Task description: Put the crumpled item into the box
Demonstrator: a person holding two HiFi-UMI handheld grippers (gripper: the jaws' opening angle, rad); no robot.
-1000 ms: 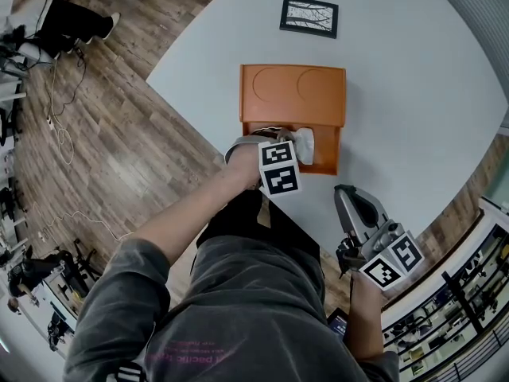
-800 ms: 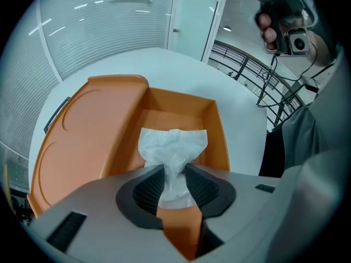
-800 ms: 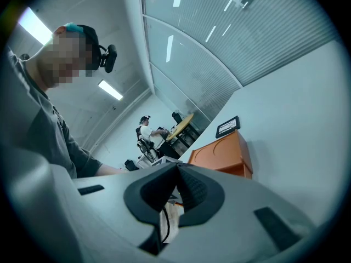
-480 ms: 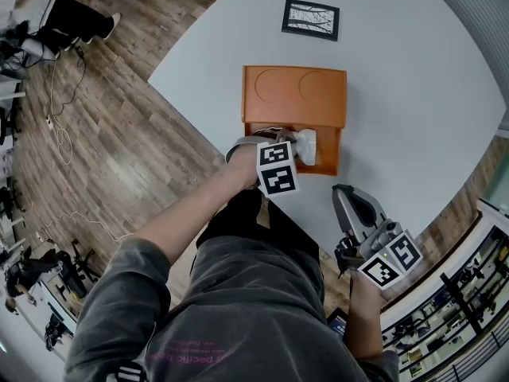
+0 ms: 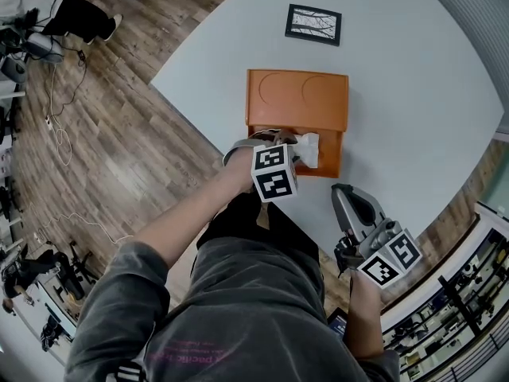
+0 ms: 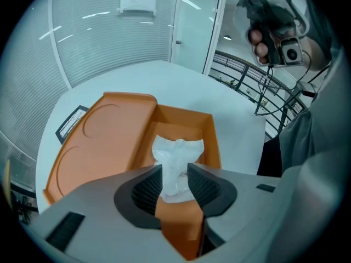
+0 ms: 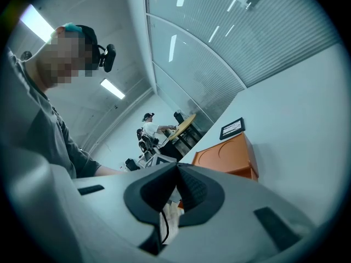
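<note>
Crumpled item [image 6: 176, 152] and box [image 6: 211, 138], each only partly in view

From above, the left gripper [image 6: 175, 175] has its jaws covered by its own marker cube [image 5: 274, 173], which also hides the box's near corner. Those jaws have just been opening, with the item between them. In the left gripper view they hide the item's lower part. The framed picture [image 5: 313, 24] has print too small to read — the bench [image 5: 413, 94] runs off the frame's edge.

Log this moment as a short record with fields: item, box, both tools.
item: crumpled white paper wad, in the box's open compartment
box: orange rectangular plastic box, on the white table
left: left tool over the box, jaws have just been opening, wad between them, apparently released
right: right tool, jaws together, empty, away from the box
</note>
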